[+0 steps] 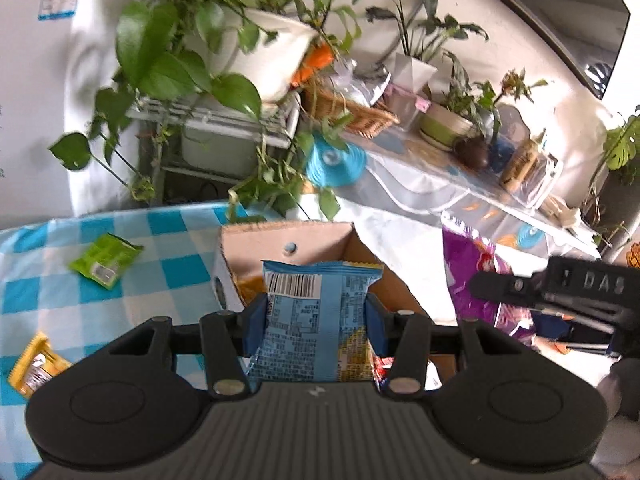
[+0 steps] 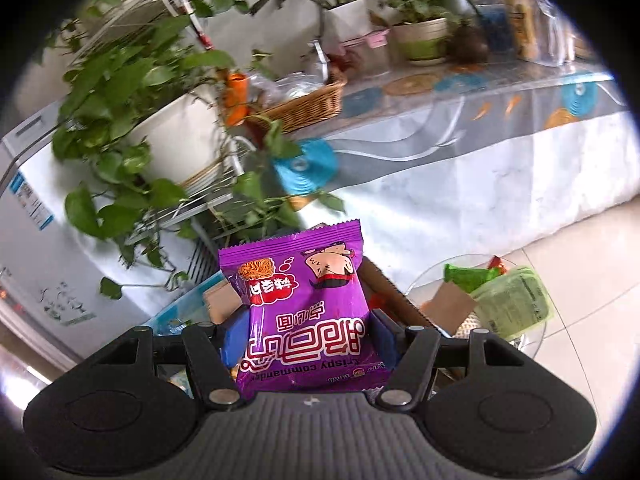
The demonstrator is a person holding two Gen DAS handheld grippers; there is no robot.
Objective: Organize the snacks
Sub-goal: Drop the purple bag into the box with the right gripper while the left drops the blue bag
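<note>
Fingers (image 1: 256,316) of the left gripper (image 1: 316,316) clamp a blue snack packet (image 1: 316,320) above the open cardboard box (image 1: 280,248); right fingers (image 2: 234,340) clamp an upside-down purple packet (image 2: 300,300). Green (image 1: 105,259) and yellow (image 1: 34,364) packets lie on the checked surface (image 1: 168,280).

Leafy green pothos plants (image 1: 168,52) are seen in white pots beside a long table draped in white patterned cloth (image 2: 480,168).

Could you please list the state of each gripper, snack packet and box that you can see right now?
left gripper: shut on the blue packet
blue packet: held upright, above the box
right gripper: shut on the purple packet
purple packet: held, print upside down
cardboard box: open
green packet: lying on the checked cloth
yellow packet: lying on the checked cloth
</note>
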